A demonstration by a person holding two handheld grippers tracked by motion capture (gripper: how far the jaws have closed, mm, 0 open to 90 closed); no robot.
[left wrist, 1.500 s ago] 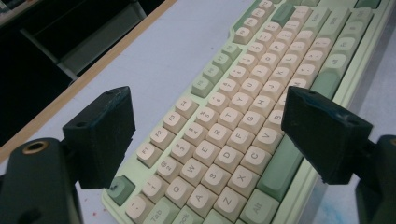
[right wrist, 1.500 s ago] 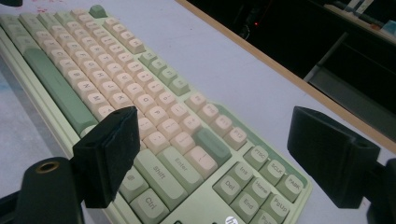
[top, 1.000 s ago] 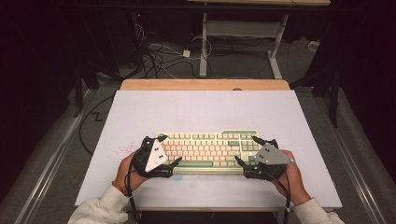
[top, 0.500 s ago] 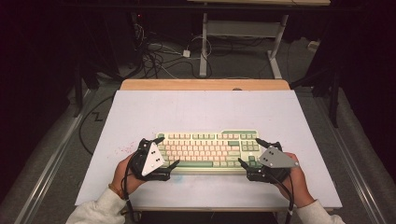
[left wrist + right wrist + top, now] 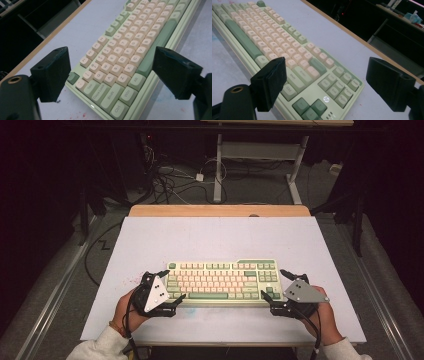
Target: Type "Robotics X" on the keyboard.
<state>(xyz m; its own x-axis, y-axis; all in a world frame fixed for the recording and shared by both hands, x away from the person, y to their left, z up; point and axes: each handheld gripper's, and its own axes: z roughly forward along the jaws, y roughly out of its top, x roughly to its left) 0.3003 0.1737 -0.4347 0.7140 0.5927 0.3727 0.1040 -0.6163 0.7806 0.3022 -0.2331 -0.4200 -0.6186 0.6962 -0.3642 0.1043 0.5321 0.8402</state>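
On the near half of the white tabletop (image 5: 215, 240) sits the pale-green plastic keyboard with cream keycaps (image 5: 222, 281), long edge parallel to the near table edge. Left gripper (image 5: 168, 287) brackets its left end, right gripper (image 5: 278, 283) its right end. Both sets of jaws gape wide, straddling the ends and holding nothing. My read: approach done; closing on both ends and lifting or shifting the keyboard not yet begun.
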